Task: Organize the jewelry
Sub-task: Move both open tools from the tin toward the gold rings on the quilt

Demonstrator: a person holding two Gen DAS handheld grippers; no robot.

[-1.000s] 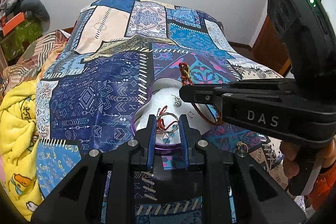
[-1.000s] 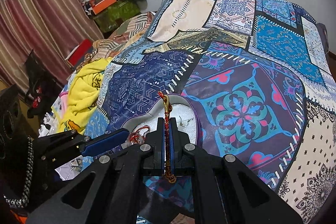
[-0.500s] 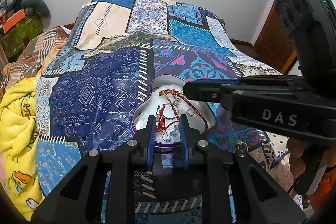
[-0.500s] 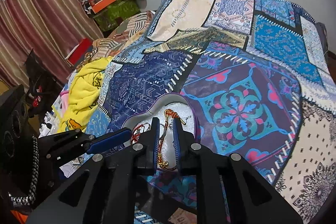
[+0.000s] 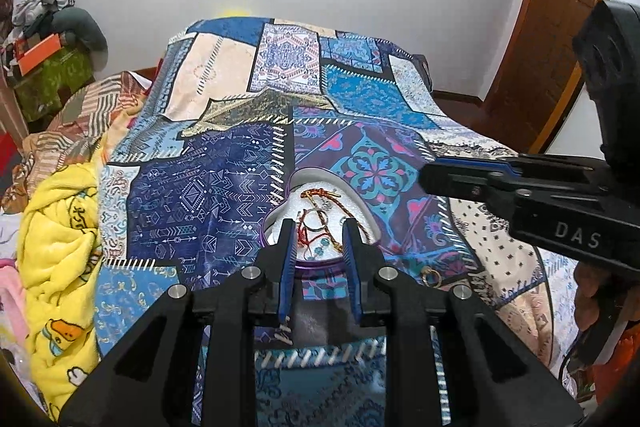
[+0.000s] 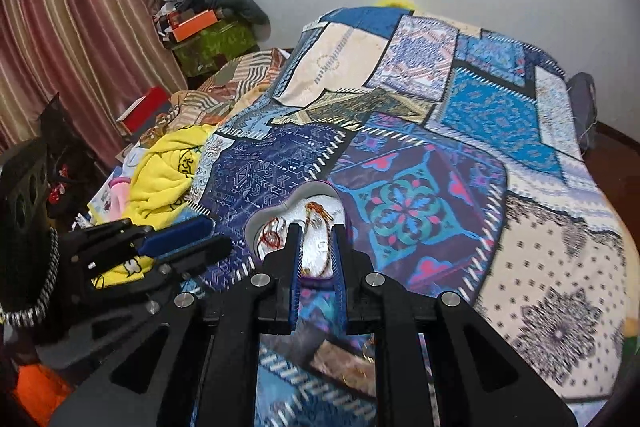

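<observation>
A heart-shaped white tray with a purple rim lies on the patchwork bedspread and also shows in the right wrist view. In it lie a red-and-gold braided cord, red thread bracelets and a small ring. The cord shows in the right wrist view too. My left gripper is open and empty over the tray's near edge. My right gripper is open and empty just above the tray; it shows from the side in the left wrist view. A gold ring lies on the bedspread right of the tray.
The patchwork bedspread covers the bed. A yellow blanket is heaped at the left edge. Boxes and clothes pile up by the curtain. A wooden door stands at the right.
My right gripper opened and let the braided cord drop into the tray, then drew back to the right. Both cameras rose a little.
</observation>
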